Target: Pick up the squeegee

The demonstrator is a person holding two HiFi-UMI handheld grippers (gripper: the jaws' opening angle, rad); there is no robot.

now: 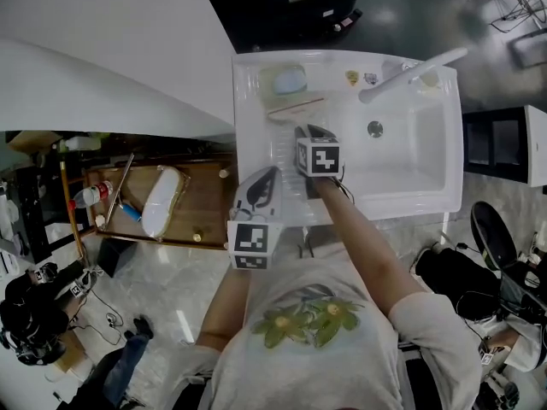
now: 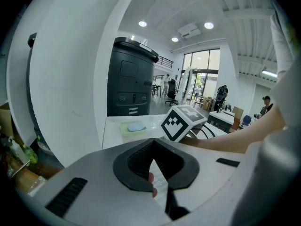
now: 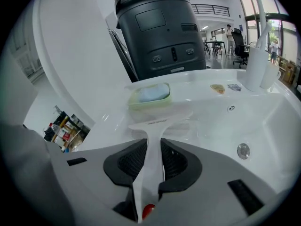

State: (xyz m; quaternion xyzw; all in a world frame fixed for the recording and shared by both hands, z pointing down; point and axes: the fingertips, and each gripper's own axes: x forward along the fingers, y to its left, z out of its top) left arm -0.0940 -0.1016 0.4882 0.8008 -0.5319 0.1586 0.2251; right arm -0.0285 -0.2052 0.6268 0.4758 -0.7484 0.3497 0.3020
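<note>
White sink [image 1: 427,165]: green dish [image 3: 137,102] holding blue block [image 3: 151,92] at 10 o'clock | right gripper [image 3: 150,160] pitched down, fingers clamped on squeegee [image 3: 154,138] handle | left gripper [image 2: 154,150] fingers together, empty

Pale grey short-sleeved T-shirt [image 1: 320,361], green-yellow flower print. Grey left tongs [image 2: 154,144] and right tongs [image 3: 154,147], black ribbed pads [image 3: 131,160], black-white marker cubes [image 1: 318,157].
</note>
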